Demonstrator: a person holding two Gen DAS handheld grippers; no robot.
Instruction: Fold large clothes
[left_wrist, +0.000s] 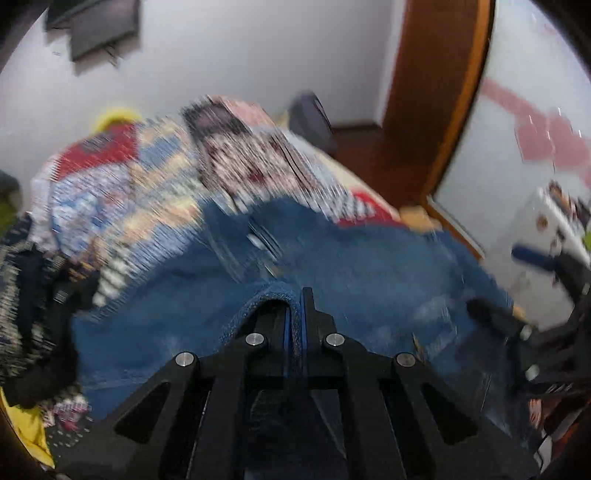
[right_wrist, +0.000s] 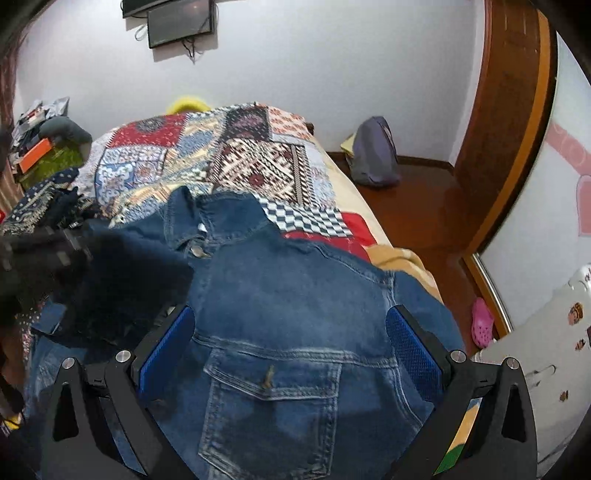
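A blue denim jacket (right_wrist: 295, 295) lies spread on a bed with a patchwork cover (right_wrist: 207, 155), collar towards the far end and a chest pocket (right_wrist: 273, 391) near me. My right gripper (right_wrist: 290, 347) is open, its blue pads (right_wrist: 410, 343) wide apart over the jacket's front, holding nothing. My left gripper (left_wrist: 295, 317) is shut on a fold of the jacket's denim edge (left_wrist: 266, 295); its view is motion-blurred. In the right wrist view the left gripper (right_wrist: 48, 243) shows as a dark blur at the jacket's left side.
Dark patterned clothes (right_wrist: 40, 203) lie heaped at the bed's left. A purple backpack (right_wrist: 373, 151) sits on the wooden floor to the right, near a wooden door frame (right_wrist: 517, 129). A pink shoe (right_wrist: 482, 323) lies by a white cabinet (right_wrist: 535, 350). A monitor (right_wrist: 181, 20) hangs on the wall.
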